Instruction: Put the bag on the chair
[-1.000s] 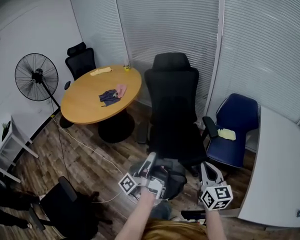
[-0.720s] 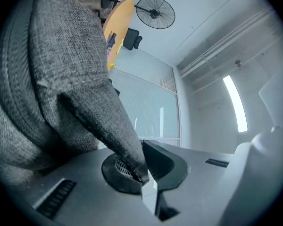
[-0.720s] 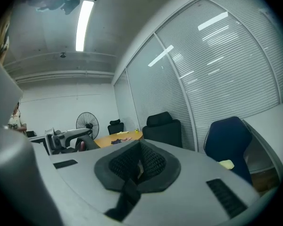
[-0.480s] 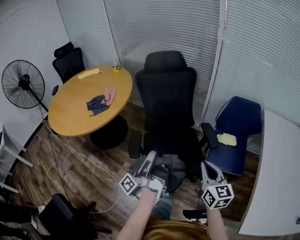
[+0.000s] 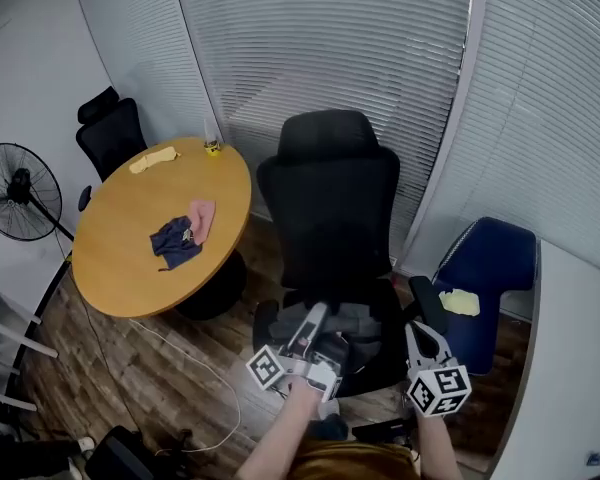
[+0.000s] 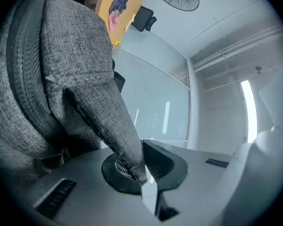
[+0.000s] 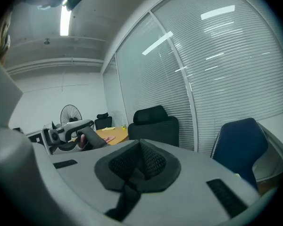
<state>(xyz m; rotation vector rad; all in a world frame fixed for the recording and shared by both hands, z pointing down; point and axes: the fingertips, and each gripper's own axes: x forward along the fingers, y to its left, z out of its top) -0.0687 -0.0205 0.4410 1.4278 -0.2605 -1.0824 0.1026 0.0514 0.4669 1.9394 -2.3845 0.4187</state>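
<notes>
A grey fabric bag [image 5: 358, 324] hangs over the seat of the black high-backed office chair [image 5: 330, 203]; whether it rests on the seat I cannot tell. My left gripper [image 5: 317, 320] is shut on the bag's strap [image 6: 125, 140], and the bag's body [image 6: 52, 69] fills the left gripper view. To the right of the bag, beside the chair's armrest, my right gripper [image 5: 417, 334] is shut with nothing in it; its pads [image 7: 148, 161] meet. The right gripper view also shows the black chair [image 7: 153, 126] and the left gripper [image 7: 66, 132].
A round wooden table [image 5: 120, 258] with a blue and pink cloth [image 5: 178, 238] stands at the left. Beyond it are a second black chair [image 5: 110, 133] and a fan [image 5: 15, 193]. A blue chair [image 5: 495, 268] and a white tabletop [image 5: 570, 368] stand at the right.
The view has closed in on the black chair. Both grippers and the bag have moved forward, from in front of the seat to over it.
</notes>
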